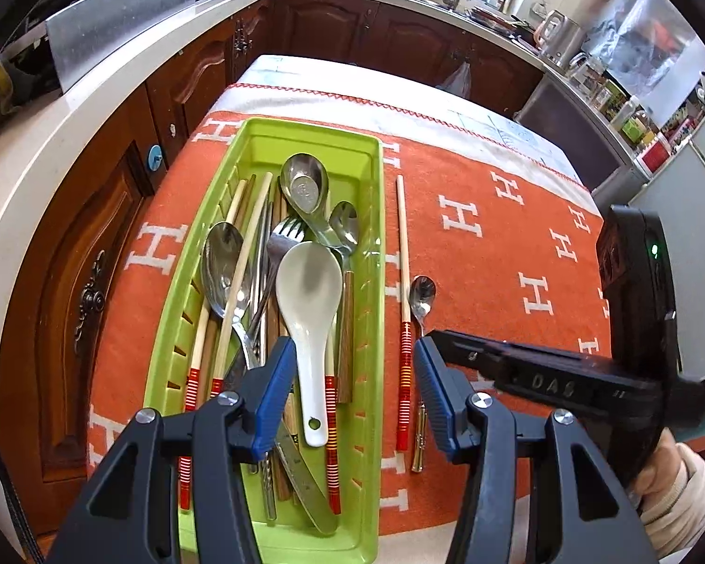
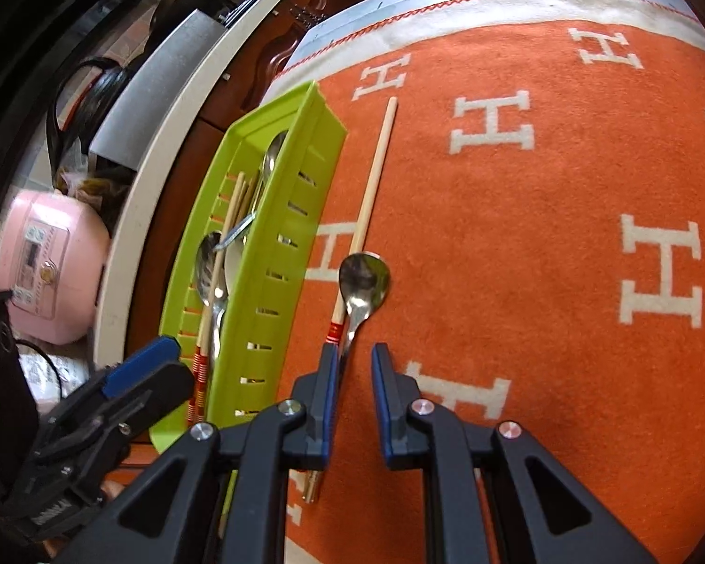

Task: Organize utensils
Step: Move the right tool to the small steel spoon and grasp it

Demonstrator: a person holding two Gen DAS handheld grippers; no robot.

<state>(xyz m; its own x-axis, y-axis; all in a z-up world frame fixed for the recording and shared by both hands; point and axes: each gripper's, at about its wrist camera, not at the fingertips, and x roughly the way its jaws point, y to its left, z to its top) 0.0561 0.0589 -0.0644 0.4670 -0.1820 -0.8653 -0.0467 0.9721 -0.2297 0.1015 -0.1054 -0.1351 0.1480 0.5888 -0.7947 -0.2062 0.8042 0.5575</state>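
Observation:
A lime-green tray [image 1: 379, 216] [image 2: 277, 216] lies on the orange cloth and holds several spoons, chopsticks, a fork and a knife. On top of them lies a white ceramic spoon [image 1: 308, 291]. My left gripper [image 1: 352, 343] hangs open over its handle, the pads clear of it. To the right of the tray, a loose chopstick [image 1: 403, 258] [image 2: 373, 178] and a small steel spoon [image 1: 422, 293] [image 2: 364, 279] lie on the cloth. My right gripper [image 2: 355, 350] [image 1: 446, 336] sits low over the spoon's handle, with its jaws a narrow gap apart. The handle runs along the left pad.
The orange cloth [image 1: 493, 258] with white H letters covers the table. A white counter [image 1: 117, 70] with dark wooden cabinets runs along the left and back. A pink rice cooker [image 2: 47, 263] stands on it. A sleeved hand [image 1: 672, 484] holds the right gripper.

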